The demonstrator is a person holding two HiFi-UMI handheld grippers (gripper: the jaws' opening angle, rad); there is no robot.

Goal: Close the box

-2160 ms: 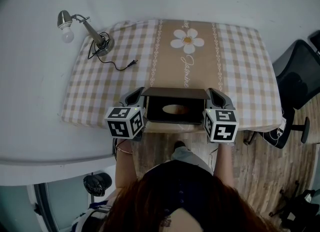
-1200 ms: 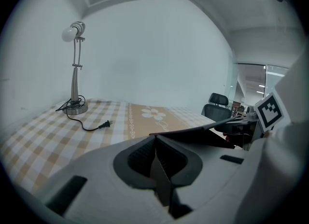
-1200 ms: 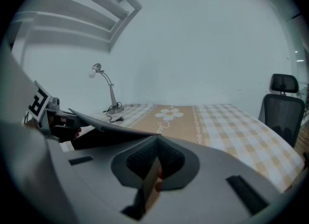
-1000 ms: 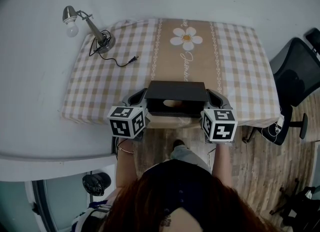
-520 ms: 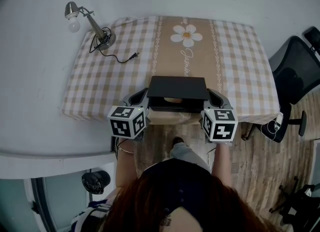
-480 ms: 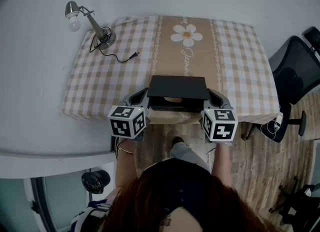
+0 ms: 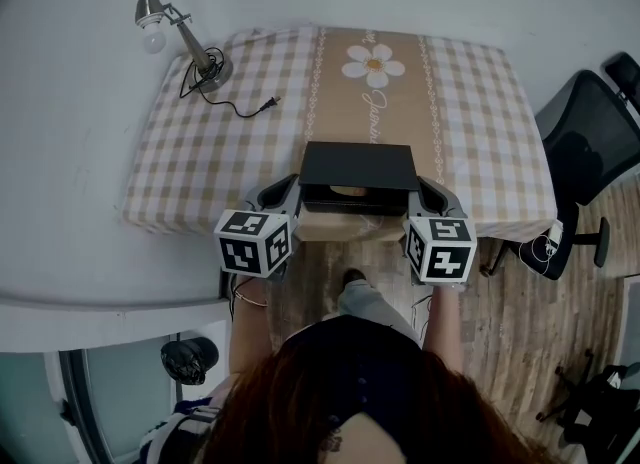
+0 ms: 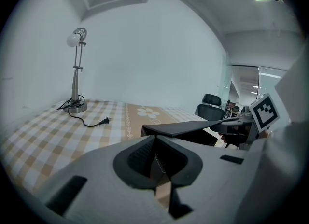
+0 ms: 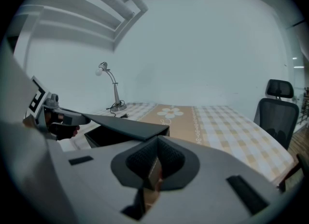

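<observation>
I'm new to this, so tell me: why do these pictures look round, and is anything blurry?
Left gripper view: wide-angle lens, black corners, bowed walls, lamp sharp. Right gripper view: the same rounding, foreground soft. Head view: dim, bluish, tablecloth edges curved.

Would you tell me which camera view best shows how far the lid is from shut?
The right gripper view: the lid shows edge-on, tilted above the box's opening. The left gripper view shows the same tilt. The head view shows only the lid's top, plus a sliver of opening.

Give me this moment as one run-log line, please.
left gripper: shut on lid | right gripper: shut on lid | lid: tilted over box, not closed
</observation>
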